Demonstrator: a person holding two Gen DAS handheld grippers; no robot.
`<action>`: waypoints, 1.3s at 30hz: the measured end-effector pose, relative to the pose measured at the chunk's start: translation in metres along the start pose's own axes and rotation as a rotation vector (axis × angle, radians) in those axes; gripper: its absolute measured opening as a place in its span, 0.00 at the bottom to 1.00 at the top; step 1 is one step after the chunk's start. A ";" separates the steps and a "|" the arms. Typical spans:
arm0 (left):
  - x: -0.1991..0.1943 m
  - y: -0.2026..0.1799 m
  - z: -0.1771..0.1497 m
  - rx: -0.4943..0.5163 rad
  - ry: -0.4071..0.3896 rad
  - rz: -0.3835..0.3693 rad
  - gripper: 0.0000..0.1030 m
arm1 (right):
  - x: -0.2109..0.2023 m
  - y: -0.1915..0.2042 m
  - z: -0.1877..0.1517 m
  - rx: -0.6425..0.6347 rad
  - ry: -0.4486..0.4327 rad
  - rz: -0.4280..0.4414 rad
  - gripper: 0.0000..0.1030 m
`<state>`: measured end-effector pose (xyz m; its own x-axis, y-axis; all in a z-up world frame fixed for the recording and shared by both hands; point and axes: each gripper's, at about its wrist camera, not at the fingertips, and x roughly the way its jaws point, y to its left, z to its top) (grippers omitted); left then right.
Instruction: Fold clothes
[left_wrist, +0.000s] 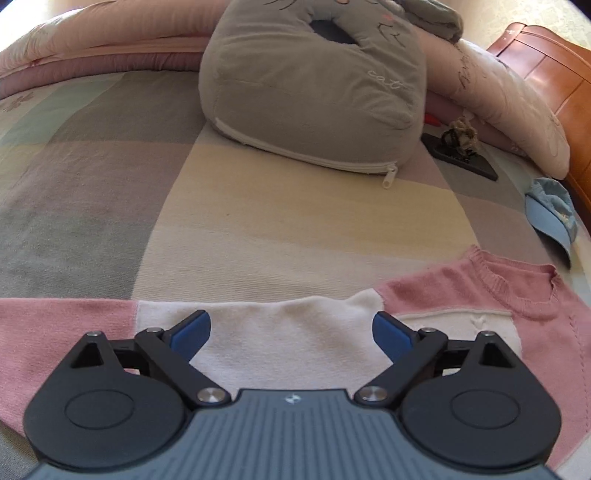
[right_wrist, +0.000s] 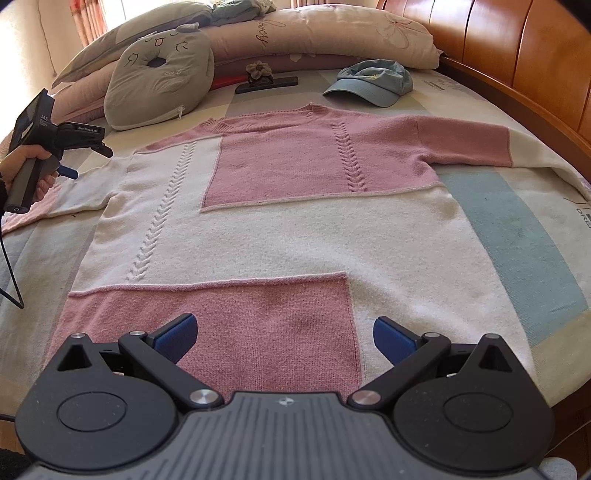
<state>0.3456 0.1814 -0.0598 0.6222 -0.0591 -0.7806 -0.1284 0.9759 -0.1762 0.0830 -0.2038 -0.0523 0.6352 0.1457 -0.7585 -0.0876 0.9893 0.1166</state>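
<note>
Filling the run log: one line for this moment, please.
sweater flat, unfolded | left gripper open over sleeve | right gripper open over hem | nothing held

sweater (right_wrist: 258, 221): soft matt knit | headboard (right_wrist: 517, 74): glossy varnished wood | fingers (right_wrist: 177, 334): matt blue plastic

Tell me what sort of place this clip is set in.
A bedroom, most likely: the sweater lies on a bed with a wooden headboard, with pillows and a grey cushion at its head.

Each gripper (left_wrist: 291, 330) (right_wrist: 285, 334) has black linkages, silver pivot screws, blue fingertips (left_wrist: 192, 328) and a ribbed grey body.
</note>
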 end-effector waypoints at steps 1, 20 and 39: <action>-0.008 -0.013 -0.003 0.040 -0.004 -0.032 0.92 | 0.001 -0.003 0.001 0.004 -0.002 0.000 1.00; -0.068 -0.195 -0.196 0.677 0.134 -0.322 0.93 | 0.046 -0.057 -0.008 -0.014 0.033 -0.083 1.00; -0.137 -0.168 -0.264 0.649 0.099 -0.189 0.98 | 0.041 -0.064 -0.019 -0.090 -0.028 -0.020 1.00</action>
<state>0.0778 -0.0304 -0.0817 0.5108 -0.2298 -0.8284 0.4842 0.8731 0.0563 0.0999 -0.2612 -0.1031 0.6584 0.1265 -0.7420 -0.1421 0.9889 0.0425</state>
